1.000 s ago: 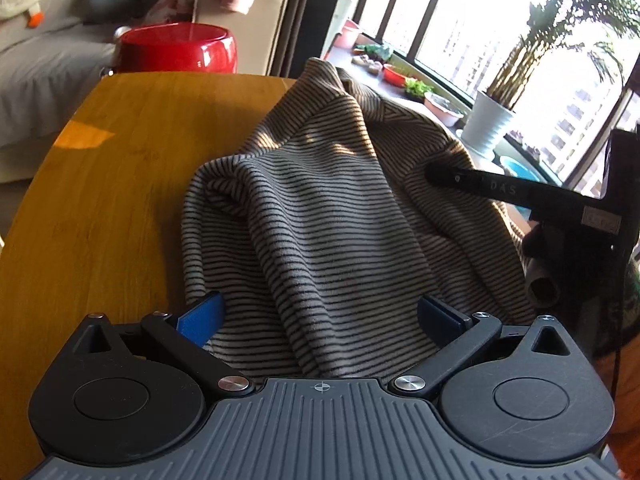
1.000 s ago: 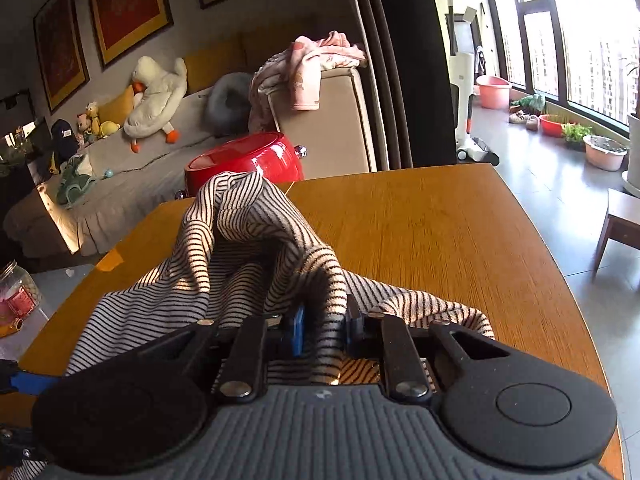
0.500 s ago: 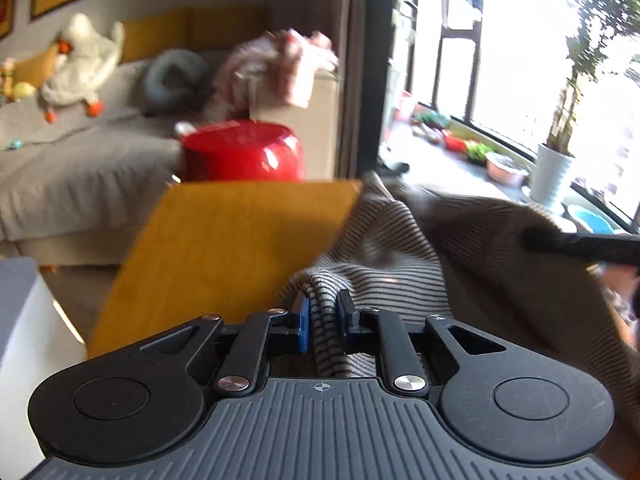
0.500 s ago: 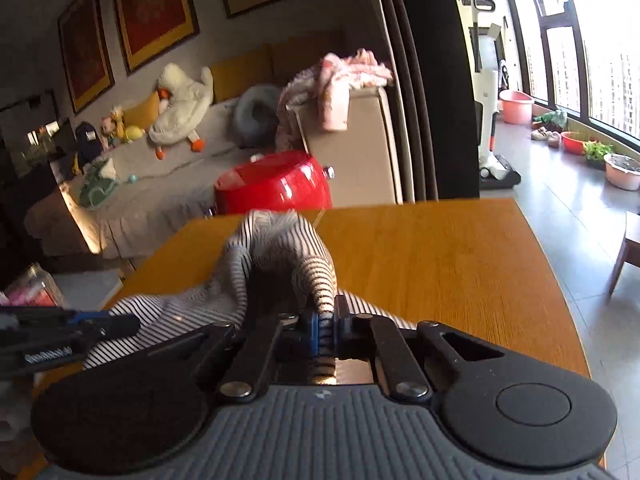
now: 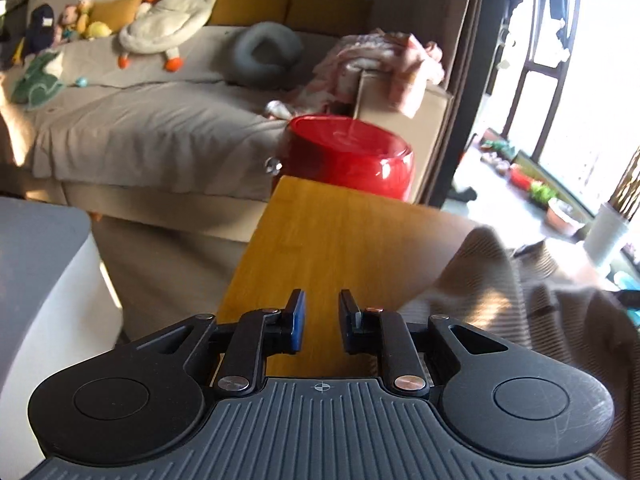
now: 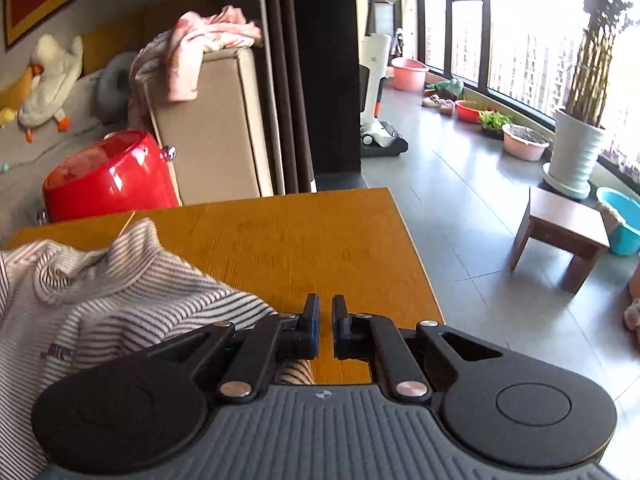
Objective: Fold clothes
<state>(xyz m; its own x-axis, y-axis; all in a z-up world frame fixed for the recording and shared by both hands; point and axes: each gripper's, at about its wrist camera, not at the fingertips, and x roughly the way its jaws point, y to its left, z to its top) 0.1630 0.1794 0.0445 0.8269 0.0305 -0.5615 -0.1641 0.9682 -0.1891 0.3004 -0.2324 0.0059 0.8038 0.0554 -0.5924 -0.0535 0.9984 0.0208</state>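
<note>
Looking over the wooden table (image 5: pixel 340 240), I see the striped garment (image 6: pixel 100 304) bunched on it, right of my left gripper (image 5: pixel 321 322), left of my right gripper (image 6: pixel 325 326). Both grippers hold nothing: left jaws part with a modest gap, right jaws nearly closed, a narrow slit between.

A red stool (image 5: pixel 348 156) beside the wooden table (image 5: pixel 340 240) — a duck plush (image 5: pixel 168 28) on the sofa (image 5: pixel 140 128).
</note>
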